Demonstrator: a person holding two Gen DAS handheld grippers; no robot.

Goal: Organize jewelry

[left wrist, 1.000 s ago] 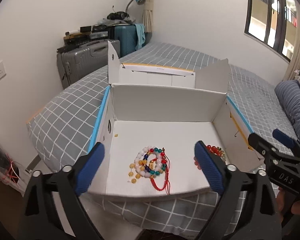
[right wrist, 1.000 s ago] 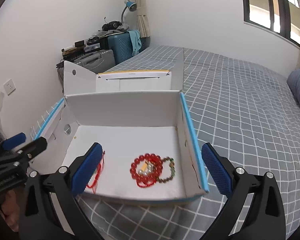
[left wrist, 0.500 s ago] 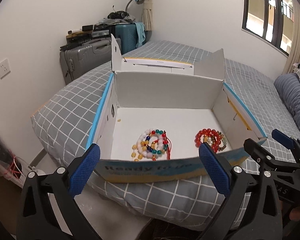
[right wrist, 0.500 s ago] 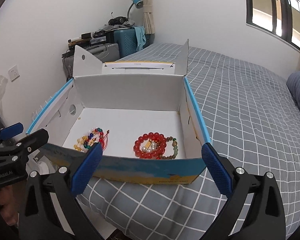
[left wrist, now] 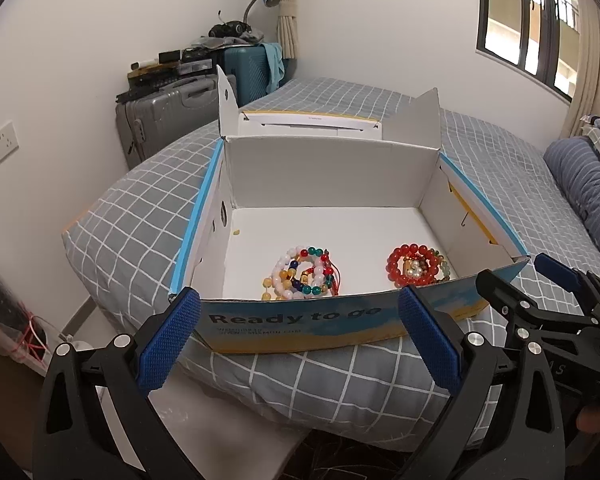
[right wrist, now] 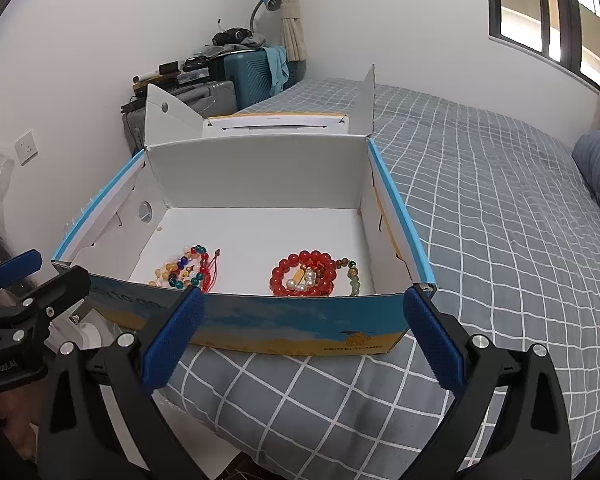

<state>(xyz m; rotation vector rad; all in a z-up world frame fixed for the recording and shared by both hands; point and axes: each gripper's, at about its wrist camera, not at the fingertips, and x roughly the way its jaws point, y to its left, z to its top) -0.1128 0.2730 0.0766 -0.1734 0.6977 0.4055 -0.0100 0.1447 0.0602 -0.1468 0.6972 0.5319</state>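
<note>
Both grippers are seen pulled back from the box (left wrist: pixel 324 168) compared with a second ago: then their pads hung over the box floor, now they sit outside the front wall, which has come into view with its printed face. The left gripper (left wrist: pixel 300 340) is spread wide and holds nothing; the right gripper (right wrist: pixel 304 340) is likewise wide and empty. Two heaps of jewelry lie on the white floor, well apart: mixed beads (left wrist: pixel 304 274) toward the left, red beads (right wrist: pixel 306 276) toward the right. Neither heap appears shifted by the retreat. The withdrawal is judged to mean that either the sorting is finished, or a fresh approach is being set up.
</note>
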